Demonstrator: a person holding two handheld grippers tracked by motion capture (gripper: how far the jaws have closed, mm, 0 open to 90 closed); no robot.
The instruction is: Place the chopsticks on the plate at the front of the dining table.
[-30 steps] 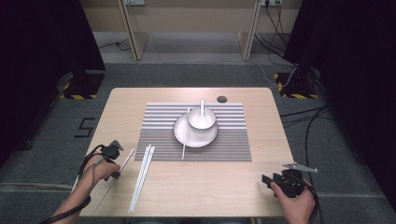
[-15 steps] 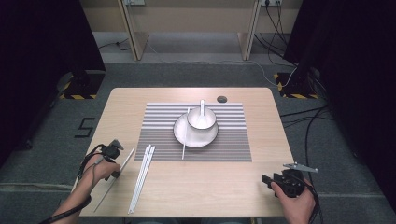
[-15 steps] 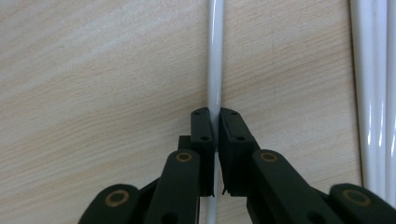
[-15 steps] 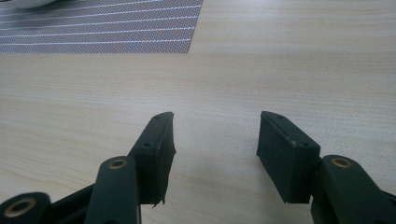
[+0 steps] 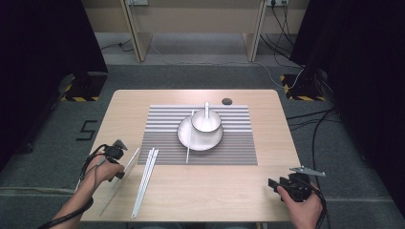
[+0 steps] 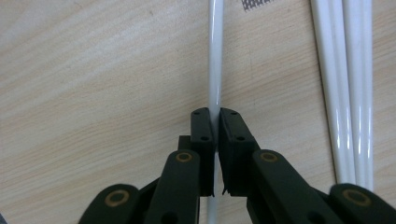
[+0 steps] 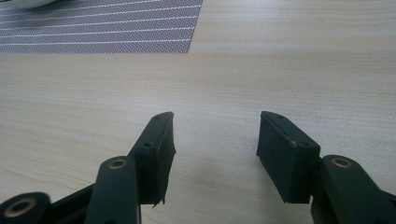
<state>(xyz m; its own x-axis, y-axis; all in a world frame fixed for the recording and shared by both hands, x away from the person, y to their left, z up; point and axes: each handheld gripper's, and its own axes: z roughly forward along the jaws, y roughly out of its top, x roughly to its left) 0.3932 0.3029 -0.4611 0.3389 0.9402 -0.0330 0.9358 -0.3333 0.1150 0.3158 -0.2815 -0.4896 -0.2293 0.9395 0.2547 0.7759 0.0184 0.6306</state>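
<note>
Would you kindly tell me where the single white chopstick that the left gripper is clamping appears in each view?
High view: the single chopstick lies lower left, slanting beside the left gripper.
Left gripper view: it runs up the centre, pinched between the shut jaws.
Right gripper view: not in it.
Shared landmark: the striped placemat, whose corner lies just past the chopstick.

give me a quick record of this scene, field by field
left gripper: shut on a single white chopstick, near the table's left edge
right gripper: open, holding nothing, over bare wood at the near right
chopstick pair: flat on the table just right of the held one
placemat: striped, at the table's middle
plate: on the placemat, with a bowl on it
spoon: white, standing in the bowl
</note>
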